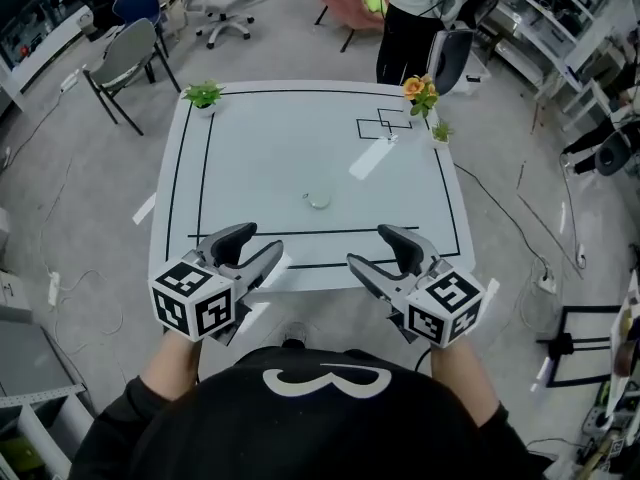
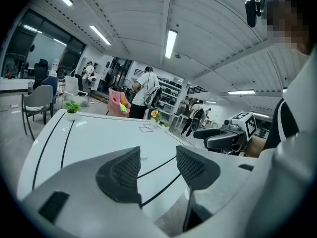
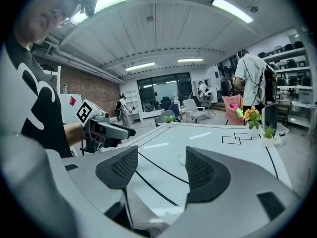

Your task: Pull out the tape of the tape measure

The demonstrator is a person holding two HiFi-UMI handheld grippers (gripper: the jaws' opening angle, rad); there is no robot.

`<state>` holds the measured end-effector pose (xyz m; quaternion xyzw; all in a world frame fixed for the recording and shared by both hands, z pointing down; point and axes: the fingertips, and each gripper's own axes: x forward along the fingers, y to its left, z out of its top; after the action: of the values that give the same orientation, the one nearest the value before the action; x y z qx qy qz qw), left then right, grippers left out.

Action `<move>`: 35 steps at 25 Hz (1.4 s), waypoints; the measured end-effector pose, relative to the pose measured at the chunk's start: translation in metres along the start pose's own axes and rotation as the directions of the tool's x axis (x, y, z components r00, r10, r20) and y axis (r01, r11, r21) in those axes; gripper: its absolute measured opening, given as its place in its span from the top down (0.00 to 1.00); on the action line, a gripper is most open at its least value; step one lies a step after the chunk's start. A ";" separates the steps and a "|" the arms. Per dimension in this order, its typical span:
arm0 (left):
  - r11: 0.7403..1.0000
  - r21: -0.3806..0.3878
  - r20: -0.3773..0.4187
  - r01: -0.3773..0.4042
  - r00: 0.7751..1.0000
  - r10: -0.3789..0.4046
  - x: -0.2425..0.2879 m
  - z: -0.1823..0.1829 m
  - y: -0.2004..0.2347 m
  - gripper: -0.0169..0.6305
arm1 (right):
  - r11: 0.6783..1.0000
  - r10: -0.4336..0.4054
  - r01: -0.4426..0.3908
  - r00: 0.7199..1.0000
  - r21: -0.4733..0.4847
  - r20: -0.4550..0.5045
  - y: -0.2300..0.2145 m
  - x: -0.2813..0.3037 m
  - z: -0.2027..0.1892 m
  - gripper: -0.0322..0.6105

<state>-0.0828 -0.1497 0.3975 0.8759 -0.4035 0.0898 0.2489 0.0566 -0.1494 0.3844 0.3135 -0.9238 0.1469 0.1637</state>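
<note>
Left gripper point(image 1: 262, 240) and right gripper point(image 1: 368, 246) hover at the table's point(image 1: 270, 148) near edge, both with jaws spread and empty; one round tape measure point(image 1: 319, 201) lies at the table's centre; three plants at its far corners: leafy plant point(image 1: 203, 94) left, orange flower point(image 1: 419, 89) and green sprig point(image 1: 441, 130) right.

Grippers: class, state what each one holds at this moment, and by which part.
Nothing is held. The left gripper and right gripper both have their jaws apart and empty. The tape measure lies untouched on the table, ahead of them.
</note>
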 end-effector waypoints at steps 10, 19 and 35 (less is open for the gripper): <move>0.999 0.039 -0.089 0.037 0.995 -0.033 0.050 -0.004 0.050 0.65 | 0.999 -0.029 0.030 0.998 0.018 -0.064 -0.042 0.060 -0.018 0.52; 0.999 0.033 -0.136 0.006 0.991 -0.002 0.070 -0.021 0.073 0.65 | 0.998 -0.032 0.022 0.985 -0.061 -0.172 -0.063 0.109 -0.049 0.52; 0.993 -0.046 -0.145 -0.105 0.985 0.097 0.079 -0.017 0.121 0.65 | 0.980 0.004 -0.079 0.926 -0.185 -0.376 -0.095 0.186 -0.086 0.52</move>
<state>-0.1208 -0.2599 0.4845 0.8387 -0.4308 0.1535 0.2957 -0.0055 -0.2885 0.5519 0.2424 -0.8919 0.1154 0.3638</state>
